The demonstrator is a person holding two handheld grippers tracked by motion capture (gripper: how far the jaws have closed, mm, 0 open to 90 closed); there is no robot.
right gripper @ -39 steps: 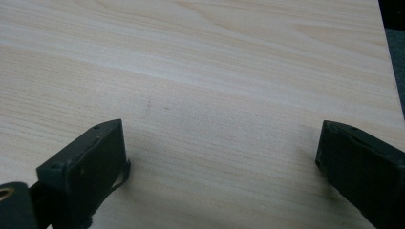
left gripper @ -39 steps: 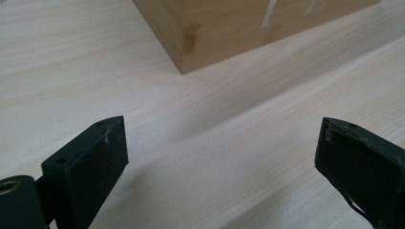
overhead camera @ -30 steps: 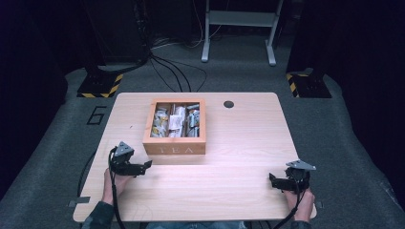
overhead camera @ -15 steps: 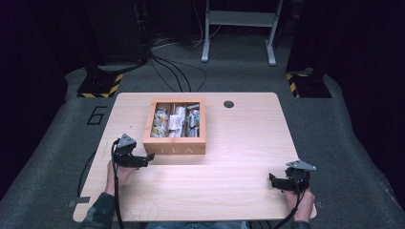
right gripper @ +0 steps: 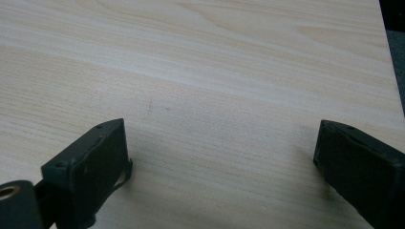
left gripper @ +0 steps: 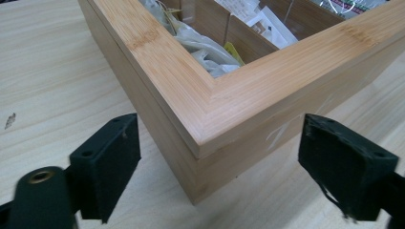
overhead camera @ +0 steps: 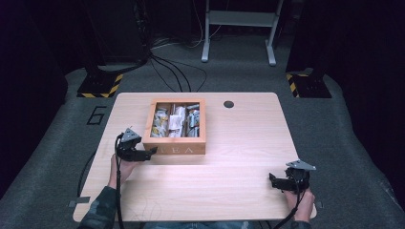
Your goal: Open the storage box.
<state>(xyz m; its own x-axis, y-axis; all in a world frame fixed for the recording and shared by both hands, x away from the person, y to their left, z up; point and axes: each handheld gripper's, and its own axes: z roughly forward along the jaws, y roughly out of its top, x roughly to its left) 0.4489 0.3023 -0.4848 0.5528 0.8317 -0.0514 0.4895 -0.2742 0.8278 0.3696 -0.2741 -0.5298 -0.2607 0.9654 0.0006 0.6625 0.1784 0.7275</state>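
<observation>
A: Since a second ago: left gripper [overhead camera: 152, 151] shifted up the table toward the near left corner of the tea box [overhead camera: 175, 149]. Right gripper [overhead camera: 273, 181] unmoved at the near right corner of the table [overhead camera: 248, 143].

B: Jaws on the left?

A: Wide apart, just been closing a little. In the left gripper view, box corner [left gripper: 200, 143] sits between them, clear gaps on both sides, pads [left gripper: 107, 162] not pressing on the wood. Nothing gripped.

B: And on the right?

A: Also spread wide in the right gripper view [right gripper: 219, 167], bare tabletop [right gripper: 215, 71] between, nothing held.

B: Position of the box?

A: Left of table centre, toward the far edge, square to it. Lid off or open, cannot tell which. Word TEA on the near wall. Inner dividers visible, compartments packed with tea bags [overhead camera: 175, 120], white and yellowish wrappers [left gripper: 205, 50] seen close up just behind the corner.

B: Anything else on the table?

A: Dark round cable hole [overhead camera: 229, 104] near the far edge, right of the box, well apart from both grippers. Hand [overhead camera: 120, 168] behind the left gripper, patterned sleeve [overhead camera: 98, 214] at the near edge.
</observation>
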